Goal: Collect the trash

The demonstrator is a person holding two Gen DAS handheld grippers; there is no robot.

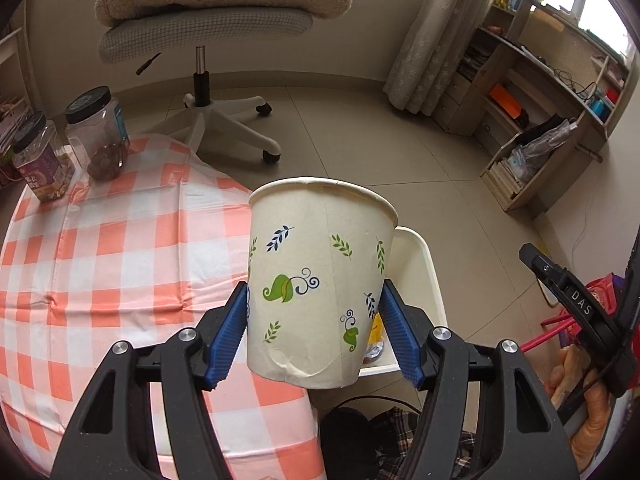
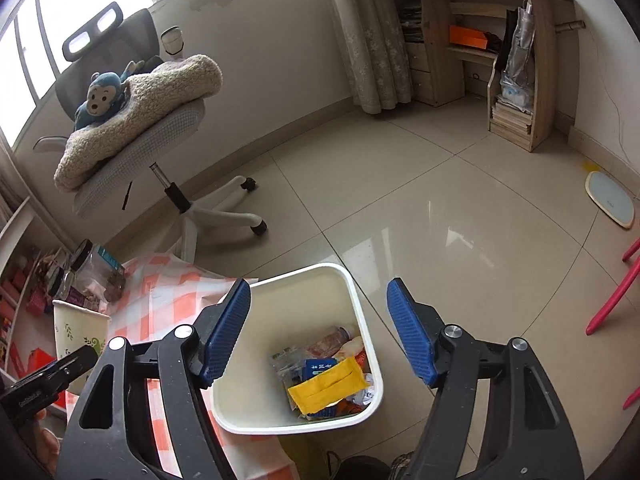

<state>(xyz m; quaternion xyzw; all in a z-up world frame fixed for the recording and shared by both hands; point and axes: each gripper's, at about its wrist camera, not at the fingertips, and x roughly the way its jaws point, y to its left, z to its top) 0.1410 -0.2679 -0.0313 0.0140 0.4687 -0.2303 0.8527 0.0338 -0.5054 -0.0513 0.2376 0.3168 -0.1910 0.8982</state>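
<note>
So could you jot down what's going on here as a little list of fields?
left gripper: shut on the paper cup, held upright
right gripper: open, nothing between its fingers, above the bin
white bin: on the floor by the table; holds a yellow packet and other wrappers
table: checked orange-and-white cloth, two jars at its far edge
task state: cup not yet in the bin
</note>
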